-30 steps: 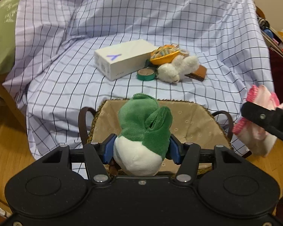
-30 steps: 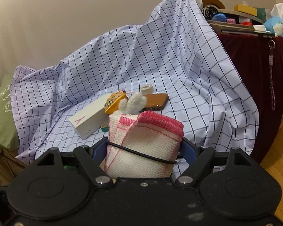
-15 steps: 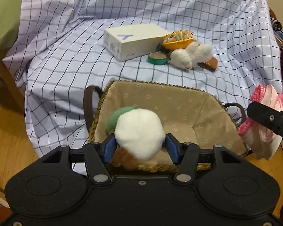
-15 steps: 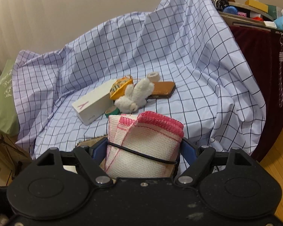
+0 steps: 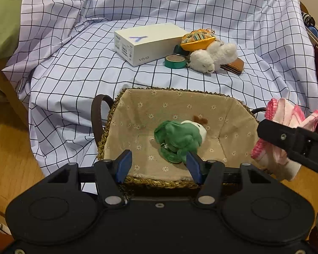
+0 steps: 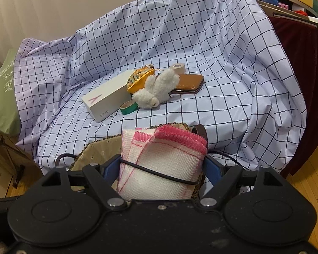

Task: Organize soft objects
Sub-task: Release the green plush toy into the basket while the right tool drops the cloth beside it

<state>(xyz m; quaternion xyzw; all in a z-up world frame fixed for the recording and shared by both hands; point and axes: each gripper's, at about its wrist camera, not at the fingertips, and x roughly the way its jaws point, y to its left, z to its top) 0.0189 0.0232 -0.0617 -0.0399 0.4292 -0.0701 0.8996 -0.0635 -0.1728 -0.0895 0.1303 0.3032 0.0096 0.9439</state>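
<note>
Basket [image 5: 125,114] is seen in the left wrist view, with the green plush [image 5: 179,140] lying inside it, released; the left gripper [image 5: 158,166] stands apart, nothing pressed between its pads. In the right wrist view, the rolled pink-edged cloth [image 6: 163,163] is clamped by the right gripper [image 6: 162,171] above the basket rim [image 6: 95,148].

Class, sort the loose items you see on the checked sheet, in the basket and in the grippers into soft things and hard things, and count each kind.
Soft: 4 – green plush, white plush, pink-edged cloth, orange pouch
Hard: 4 – white box, green tape, beige tape, brown case
Total: 8
</note>
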